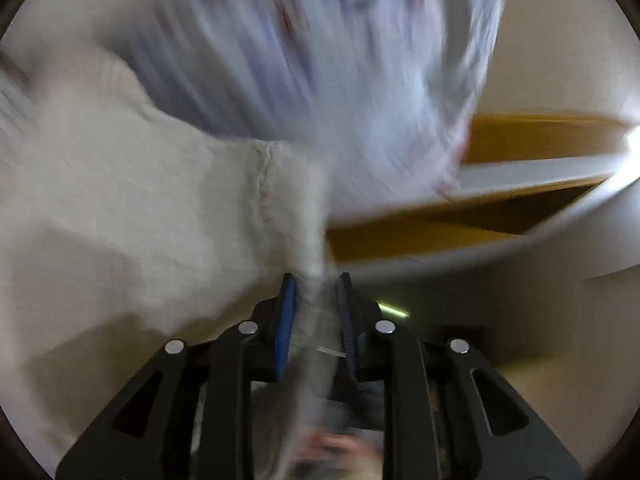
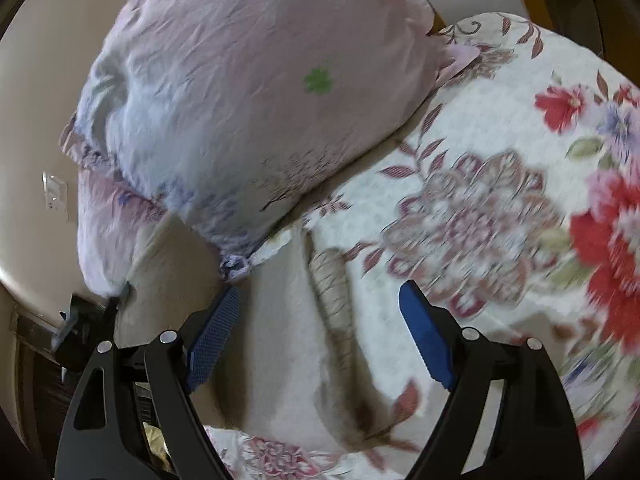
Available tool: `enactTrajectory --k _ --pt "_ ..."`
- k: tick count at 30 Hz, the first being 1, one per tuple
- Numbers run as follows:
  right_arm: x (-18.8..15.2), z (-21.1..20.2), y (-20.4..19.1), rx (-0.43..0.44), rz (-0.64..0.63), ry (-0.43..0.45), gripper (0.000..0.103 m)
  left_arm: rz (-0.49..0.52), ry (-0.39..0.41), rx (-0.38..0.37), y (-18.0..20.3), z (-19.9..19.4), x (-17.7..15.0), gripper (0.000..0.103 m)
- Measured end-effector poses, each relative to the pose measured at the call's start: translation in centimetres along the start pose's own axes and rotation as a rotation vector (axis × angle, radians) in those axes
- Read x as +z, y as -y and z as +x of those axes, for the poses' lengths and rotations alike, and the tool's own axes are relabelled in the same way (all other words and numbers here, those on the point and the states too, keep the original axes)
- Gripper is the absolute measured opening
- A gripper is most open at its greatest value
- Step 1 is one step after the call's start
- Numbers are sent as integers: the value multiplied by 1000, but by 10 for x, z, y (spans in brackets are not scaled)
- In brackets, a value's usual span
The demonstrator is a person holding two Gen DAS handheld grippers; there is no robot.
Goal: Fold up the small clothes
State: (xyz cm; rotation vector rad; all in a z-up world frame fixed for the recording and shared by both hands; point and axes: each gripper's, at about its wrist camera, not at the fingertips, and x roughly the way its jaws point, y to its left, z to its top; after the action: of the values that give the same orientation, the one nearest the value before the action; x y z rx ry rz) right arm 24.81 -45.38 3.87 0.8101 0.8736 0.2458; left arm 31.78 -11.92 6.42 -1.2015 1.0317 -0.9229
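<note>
Both wrist views look along their tongs, close up: the left faces the pillow point(image 1: 320, 60) from below, the right looks down on the same pillow point(image 2: 248, 92)

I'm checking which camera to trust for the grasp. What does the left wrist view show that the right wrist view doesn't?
Only the left wrist view shows the left gripper shut on a cream garment, though it is blurred. Only the right wrist view shows the right gripper open over a floral bedspread, holding nothing. Both views show a pale pillow and cream cloth.
</note>
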Motion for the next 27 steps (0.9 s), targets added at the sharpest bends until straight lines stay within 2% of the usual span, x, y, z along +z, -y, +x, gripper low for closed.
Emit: enactTrajectory --k 1,2,3,4,5,6,8,9,11,13,16,18,20,21,22,24,25,27 --pt "4 2 4 -3 5 -17 84 -47 -9 -48 -5 9 -3 21" --pt "8 5 7 -6 12 -37 84 -66 5 -70 -7 10 -7 26" --pt "11 8 10 3 25 -62 84 -38 42 -49 -6 -1 -9 40" --pt "13 12 16 32 46 -97 85 6 73 3 -4 -13 -9 48" --pt "14 16 19 53 61 -124 89 81 119 118 1 -33 -9 60" --pt "15 23 22 75 74 -166 89 147 154 235 4 -50 -8 66" --pt "14 36 25 93 81 -224 89 244 179 473 3 -76 -9 70" --pt "14 44 25 104 85 -256 89 259 168 577 -3 -86 -10 75" --pt "12 62 25 128 89 -316 89 248 124 681 -18 -92 -12 75" --pt "9 80 22 137 82 -363 89 243 70 741 -34 -89 -19 76" --pt "5 91 15 149 59 -369 89 240 11 771 -53 -81 -25 78" --pt "3 94 13 154 62 -354 84 245 8 758 -57 -70 -26 81" --pt "-1 98 11 151 64 -360 48 257 2 729 -61 -61 -29 79" --pt "-4 102 11 147 66 -373 46 263 9 712 -63 -55 -30 65" --pt "-7 101 11 161 74 -358 41 261 14 696 -66 -53 -31 62" --pt "-12 94 1 185 70 -312 38 229 24 648 -71 -60 -24 42" --pt "-13 91 -6 202 57 -300 36 213 19 583 -69 -72 -22 40" --pt "-17 85 -35 239 -13 -286 36 258 -2 540 -58 -93 -21 38"
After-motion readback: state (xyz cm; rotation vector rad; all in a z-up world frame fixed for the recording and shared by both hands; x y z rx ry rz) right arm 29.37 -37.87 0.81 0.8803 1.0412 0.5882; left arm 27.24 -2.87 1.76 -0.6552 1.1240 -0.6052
